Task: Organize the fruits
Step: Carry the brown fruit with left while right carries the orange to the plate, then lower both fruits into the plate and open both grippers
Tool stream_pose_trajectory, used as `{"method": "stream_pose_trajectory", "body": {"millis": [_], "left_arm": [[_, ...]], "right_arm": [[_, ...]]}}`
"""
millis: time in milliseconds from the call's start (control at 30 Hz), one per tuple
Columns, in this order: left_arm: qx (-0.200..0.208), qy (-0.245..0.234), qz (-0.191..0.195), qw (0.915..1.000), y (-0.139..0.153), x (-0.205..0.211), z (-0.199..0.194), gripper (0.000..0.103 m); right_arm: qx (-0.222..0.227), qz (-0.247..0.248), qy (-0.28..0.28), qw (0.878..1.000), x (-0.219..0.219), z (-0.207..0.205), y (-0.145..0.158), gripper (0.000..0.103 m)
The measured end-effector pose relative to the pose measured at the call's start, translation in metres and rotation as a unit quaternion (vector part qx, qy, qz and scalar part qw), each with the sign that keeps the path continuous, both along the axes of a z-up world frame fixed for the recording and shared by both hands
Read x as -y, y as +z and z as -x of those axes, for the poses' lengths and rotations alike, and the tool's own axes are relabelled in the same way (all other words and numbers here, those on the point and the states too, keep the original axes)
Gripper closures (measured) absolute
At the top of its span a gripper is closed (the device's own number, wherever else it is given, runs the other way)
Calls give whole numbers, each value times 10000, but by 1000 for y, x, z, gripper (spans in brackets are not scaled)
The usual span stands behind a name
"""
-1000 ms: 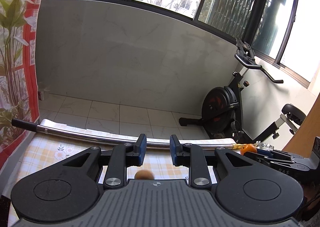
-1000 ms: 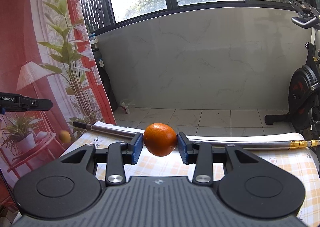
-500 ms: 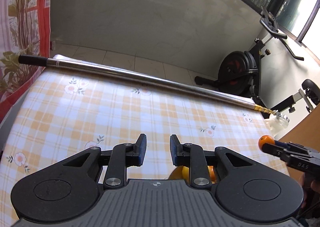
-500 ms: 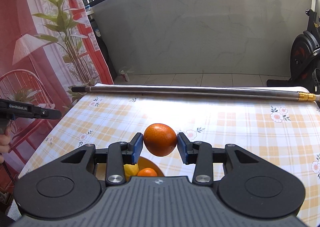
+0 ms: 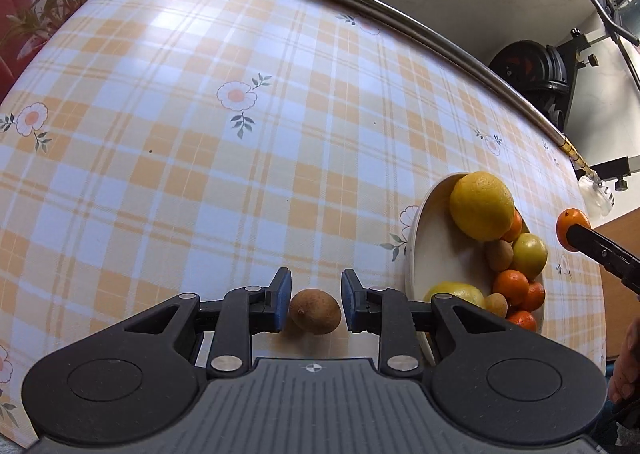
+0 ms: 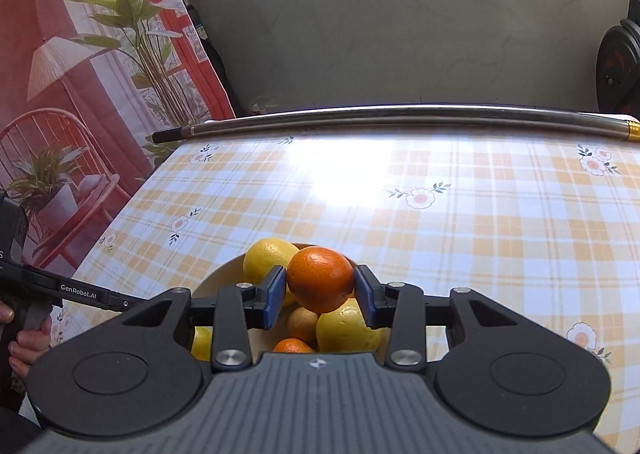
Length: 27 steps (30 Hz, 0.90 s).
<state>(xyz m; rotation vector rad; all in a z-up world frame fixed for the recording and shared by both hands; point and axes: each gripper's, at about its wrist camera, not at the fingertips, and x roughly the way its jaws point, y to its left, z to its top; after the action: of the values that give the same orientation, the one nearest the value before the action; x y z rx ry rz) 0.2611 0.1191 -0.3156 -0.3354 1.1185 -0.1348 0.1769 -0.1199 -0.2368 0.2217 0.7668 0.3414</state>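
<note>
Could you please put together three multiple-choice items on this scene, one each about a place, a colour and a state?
1. Where does the small brown fruit lie?
A. in the bowl
B. on the tablecloth between the left tool's fingers
C. on the floor

2. What colour is the fruit held by the right tool?
A. orange
B. green
C. purple

3. What is the state of the left tool?
A. shut on the brown fruit
B. open, with gaps on both sides of the fruit
C. out of view

Answers:
1 B: it rests on the checked tablecloth, left of the bowl.
2 A: the orange shows between the blue pads.
3 B: neither pad touches the fruit.
</note>
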Motion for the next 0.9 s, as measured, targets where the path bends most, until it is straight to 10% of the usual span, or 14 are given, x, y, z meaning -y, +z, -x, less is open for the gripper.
{"method": "stream_pose_trajectory", "body": {"millis": [900], "left_arm": [[57,275,-109,9995,2,15,25,65]], "right_arm": [[-209,-468,-206,9985,9,14,-17,62]]}}
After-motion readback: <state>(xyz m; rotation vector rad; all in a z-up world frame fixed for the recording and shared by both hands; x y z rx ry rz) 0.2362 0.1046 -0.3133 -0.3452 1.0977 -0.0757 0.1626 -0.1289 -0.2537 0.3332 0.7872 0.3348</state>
